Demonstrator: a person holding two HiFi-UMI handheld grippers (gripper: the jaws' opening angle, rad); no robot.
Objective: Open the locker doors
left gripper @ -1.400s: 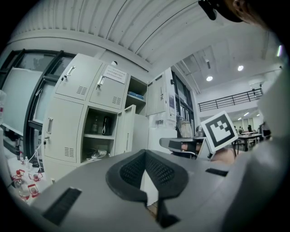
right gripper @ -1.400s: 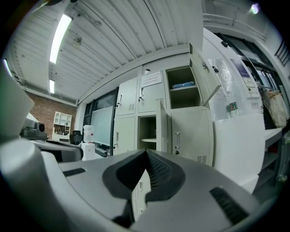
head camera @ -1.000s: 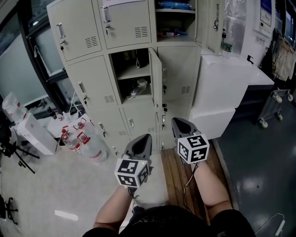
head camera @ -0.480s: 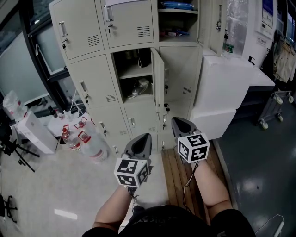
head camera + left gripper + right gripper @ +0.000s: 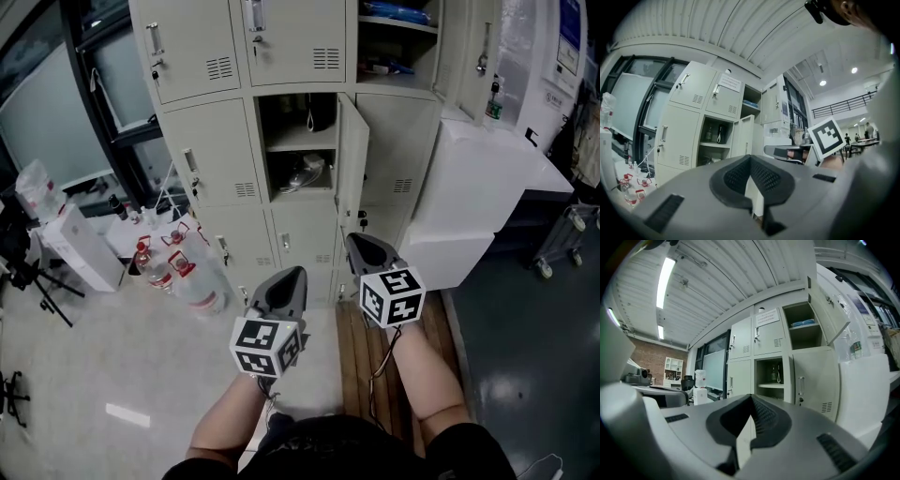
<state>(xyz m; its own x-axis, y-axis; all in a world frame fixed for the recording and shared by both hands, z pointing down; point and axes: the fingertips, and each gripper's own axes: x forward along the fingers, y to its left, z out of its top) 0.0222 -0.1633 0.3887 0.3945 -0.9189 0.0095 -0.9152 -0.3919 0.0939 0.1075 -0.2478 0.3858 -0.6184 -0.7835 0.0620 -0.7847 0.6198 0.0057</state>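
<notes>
Left gripper: jaws together, tips meeting, nothing between them; it points level at the lower lockers. Its marker cube sits over the person's left forearm.

Right gripper: jaws together and empty; it points level, just beside the left gripper and a little nearer the lockers, with its marker cube behind the jaws. Neither gripper touches a door.

Locker bank: beige metal, standing ahead of both grippers.
- Middle compartment: open, its door swung outward to the right. A dark item hangs above the shelf and a pale bundle lies below it.
- Upper right compartment: open, with blue items on its top shelf.
- Top-left door, top-middle door, mid-left door and lower-middle door: closed.

White cabinet: right of the lockers, touching them, with a green-capped bottle on top.

Water jugs: red-capped, clustered on the floor at the lockers' lower left; a white box stands beside them.

Wooden slatted board: on the floor under the right forearm.
</notes>
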